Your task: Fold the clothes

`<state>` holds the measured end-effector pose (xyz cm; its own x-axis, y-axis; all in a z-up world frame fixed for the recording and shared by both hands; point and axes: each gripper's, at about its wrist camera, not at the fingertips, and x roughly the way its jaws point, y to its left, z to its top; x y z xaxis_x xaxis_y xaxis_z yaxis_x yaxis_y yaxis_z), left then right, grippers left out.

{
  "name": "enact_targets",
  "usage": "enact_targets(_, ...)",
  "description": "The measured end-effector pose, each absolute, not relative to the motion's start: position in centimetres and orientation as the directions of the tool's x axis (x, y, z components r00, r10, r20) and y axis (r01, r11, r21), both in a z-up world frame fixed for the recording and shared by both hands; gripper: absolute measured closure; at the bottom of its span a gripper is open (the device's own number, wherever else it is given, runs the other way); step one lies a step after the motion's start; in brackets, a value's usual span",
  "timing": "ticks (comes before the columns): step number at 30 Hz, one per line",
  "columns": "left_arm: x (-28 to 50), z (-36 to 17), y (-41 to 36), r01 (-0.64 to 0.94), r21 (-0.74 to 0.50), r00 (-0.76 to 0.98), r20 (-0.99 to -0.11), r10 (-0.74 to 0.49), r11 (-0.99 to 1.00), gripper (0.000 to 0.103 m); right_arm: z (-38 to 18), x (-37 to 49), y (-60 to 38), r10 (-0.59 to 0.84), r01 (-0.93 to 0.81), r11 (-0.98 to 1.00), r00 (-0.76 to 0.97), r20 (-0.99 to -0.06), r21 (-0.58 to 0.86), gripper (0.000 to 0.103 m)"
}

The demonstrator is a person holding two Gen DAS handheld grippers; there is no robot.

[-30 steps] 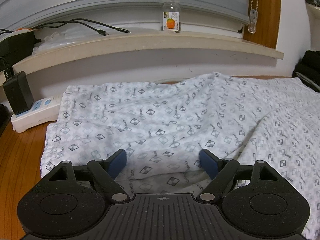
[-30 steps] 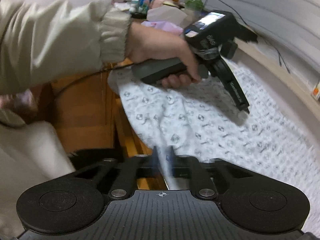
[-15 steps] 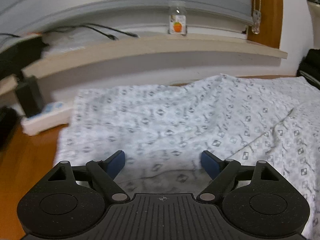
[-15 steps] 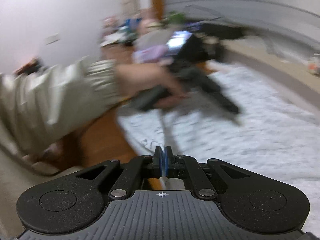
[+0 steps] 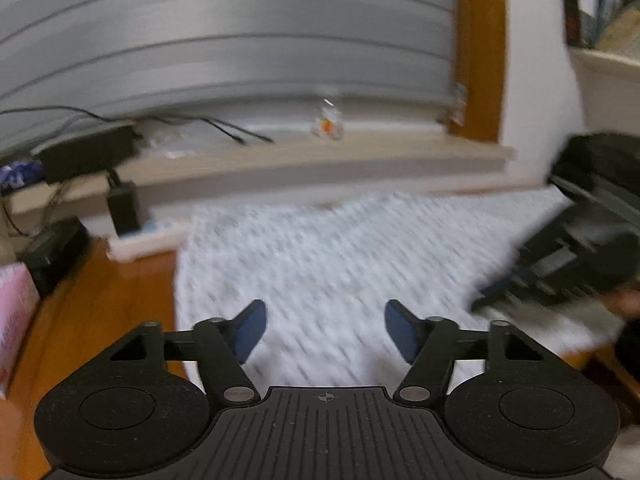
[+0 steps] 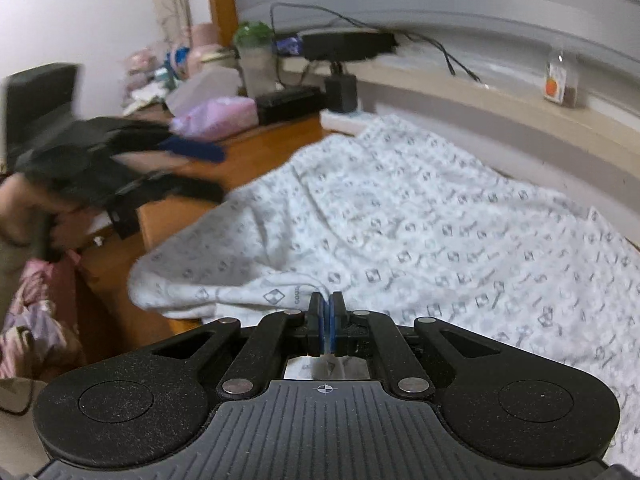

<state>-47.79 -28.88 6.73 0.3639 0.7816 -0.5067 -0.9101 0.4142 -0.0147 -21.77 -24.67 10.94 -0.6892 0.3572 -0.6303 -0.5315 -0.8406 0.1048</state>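
Pinching the shirt (image 6: 400, 216) hem: right fingers (image 6: 327, 312) clamped tight on it | left fingers (image 5: 324, 330) closing, nothing between, above shirt | shirt spread on surface (image 5: 100, 300) below the sill (image 6: 460, 92)

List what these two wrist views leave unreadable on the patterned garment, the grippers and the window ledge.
- Garment, left wrist view: motion blur smears the print.
- Garment's near hem, right wrist view: hidden behind the right gripper, shut on it.
- Left gripper, closing, nothing between: right wrist view blurs it.
- Jar label: too small, blurred in both.
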Motion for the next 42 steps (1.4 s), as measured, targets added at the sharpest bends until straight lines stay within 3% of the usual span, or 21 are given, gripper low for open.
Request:
enact_targets(6, -48.2, 5.0, -32.7, -0.892, 0.003, 0.367, -0.581, 0.726, 0.452, 0.028, 9.7, -22.1, -23.7, 0.353, -0.551, -0.826, -0.668, -0.655, 0.117, 0.099)
enact_targets(11, -47.6, 3.3, -33.7, -0.871, 0.058, 0.347, -0.631, 0.694, 0.488, 0.029, 9.5, -22.1, -23.5, 0.337, -0.548, -0.824, -0.680, -0.651, 0.144, 0.098)
enact_targets(12, -47.4, 3.0, -33.8, -0.867, 0.082, 0.334, -0.634, 0.697, 0.491, 0.036, 9.6, -21.9, -23.5, 0.332, -0.545, -0.824, -0.685, -0.648, 0.154, 0.097)
enact_targets(14, -47.2, 2.5, -33.9, -0.860, 0.134, 0.305, -0.638, 0.707, 0.493, 0.061, 10.0, -21.4, -23.6, 0.315, -0.532, -0.827, -0.705, -0.635, 0.180, 0.095)
enact_targets(16, -47.4, 2.3, -33.7, -0.850, 0.146, 0.304, -0.647, 0.699, 0.505, 0.089, 10.5, -20.5, -23.8, 0.303, -0.519, -0.830, -0.726, -0.617, 0.204, 0.084)
enact_targets(17, -47.7, 2.4, -33.6, -0.846, 0.134, 0.317, -0.653, 0.688, 0.517, 0.099, 10.8, -20.0, -23.8, 0.302, -0.516, -0.830, -0.735, -0.607, 0.210, 0.081)
enact_targets(18, -48.1, 2.7, -33.6, -0.844, 0.133, 0.318, -0.656, 0.685, 0.520, 0.102, 11.0, -19.3, -23.8, 0.309, -0.518, -0.828, -0.739, -0.599, 0.212, 0.078)
enact_targets(22, -50.3, 4.8, -34.2, -0.856, 0.155, 0.296, -0.635, 0.714, 0.493, 0.102, 11.5, -16.2, -23.6, 0.333, -0.535, -0.816, -0.744, -0.580, 0.218, 0.069)
enact_targets(28, -55.8, 9.7, -35.7, -0.907, 0.202, 0.204, -0.556, 0.805, 0.370, 0.101, 9.9, -11.0, -22.2, 0.438, -0.663, -0.727, -0.647, -0.624, 0.178, 0.069)
enact_targets(32, -56.7, 9.0, -35.7, -0.894, 0.212, 0.179, -0.639, 0.748, 0.395, 0.085, 8.5, -8.1, -21.7, 0.487, -0.723, -0.673, -0.591, -0.643, 0.155, 0.069)
enact_targets(35, -57.6, 8.8, -35.6, -0.914, 0.194, 0.158, -0.638, 0.753, 0.357, 0.081, 7.6, -6.2, -21.6, 0.518, -0.756, -0.640, -0.556, -0.650, 0.136, 0.069)
enact_targets(39, -57.9, 8.7, -35.2, -0.928, 0.166, 0.162, -0.627, 0.762, 0.334, 0.065, 7.2, -3.9, -21.6, 0.567, -0.792, -0.601, -0.518, -0.640, 0.108, 0.069)
enact_targets(42, -57.3, 8.3, -33.9, -0.927, 0.138, 0.190, -0.627, 0.755, 0.349, 0.064, 7.2, -2.0, -22.0, 0.605, -0.817, -0.569, -0.488, -0.629, 0.087, 0.069)
